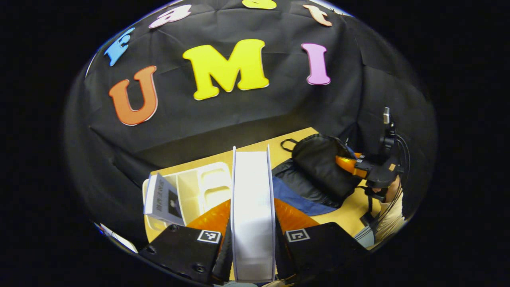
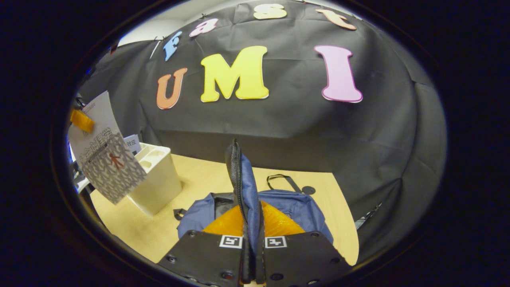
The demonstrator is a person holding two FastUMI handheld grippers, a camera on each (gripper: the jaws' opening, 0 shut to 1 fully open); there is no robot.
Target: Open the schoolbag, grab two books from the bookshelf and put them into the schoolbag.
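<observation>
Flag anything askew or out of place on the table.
One book leans tilted against the white bookshelf instead of standing upright in it. Otherwise normal: the left tongs clamp a book, the right tongs pinch the schoolbag's flap upward.

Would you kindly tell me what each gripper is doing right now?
Left gripper: shut on a book, edge-on between its fingers.
Right gripper: shut on the schoolbag flap, holding it up.

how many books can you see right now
2: one book clamped edge-on in the left gripper, another book leaning in the white bookshelf. More may be hidden.
</observation>
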